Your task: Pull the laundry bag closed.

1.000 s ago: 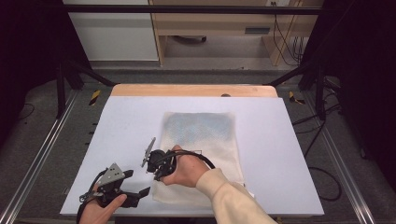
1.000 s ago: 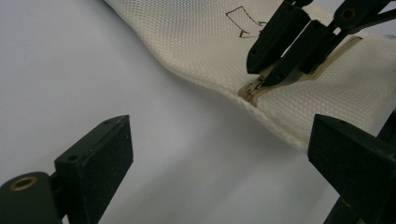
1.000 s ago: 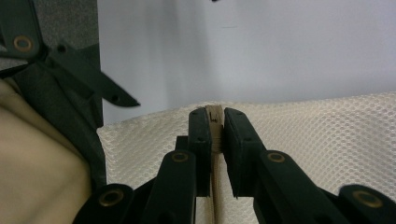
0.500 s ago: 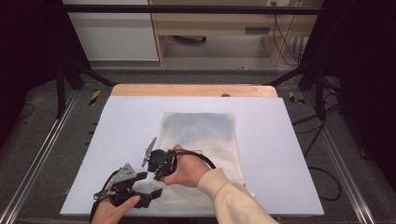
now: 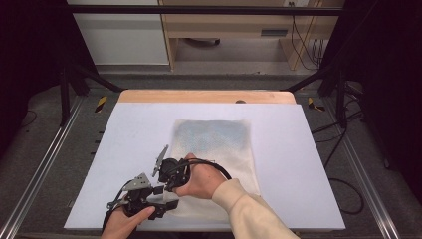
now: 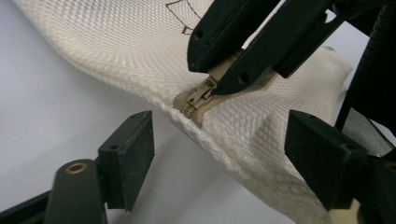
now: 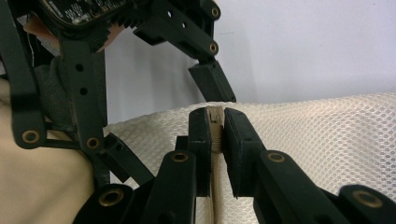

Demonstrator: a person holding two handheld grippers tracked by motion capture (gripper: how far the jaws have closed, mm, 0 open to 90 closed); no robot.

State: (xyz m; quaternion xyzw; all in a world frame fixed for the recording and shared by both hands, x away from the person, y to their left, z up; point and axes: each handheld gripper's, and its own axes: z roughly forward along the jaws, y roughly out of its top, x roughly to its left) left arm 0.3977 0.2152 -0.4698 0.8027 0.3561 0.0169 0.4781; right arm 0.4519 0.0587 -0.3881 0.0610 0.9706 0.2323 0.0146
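Right gripper is clamping the beige zipper tape of the white mesh bag, pads pressed tight on it. Left gripper is sitting beside it, jaws apart and just now narrowing around the bag's raised edge near the zipper slider, pads not touching. The bag is lying on the white table, near corner lifted.

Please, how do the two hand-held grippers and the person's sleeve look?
Both the left gripper and the right gripper are black, with flat rectangular jaws and brass-coloured rivets. Each carries a grey three-cornered plate. A black cable loops from the right one. The sleeve is cream.
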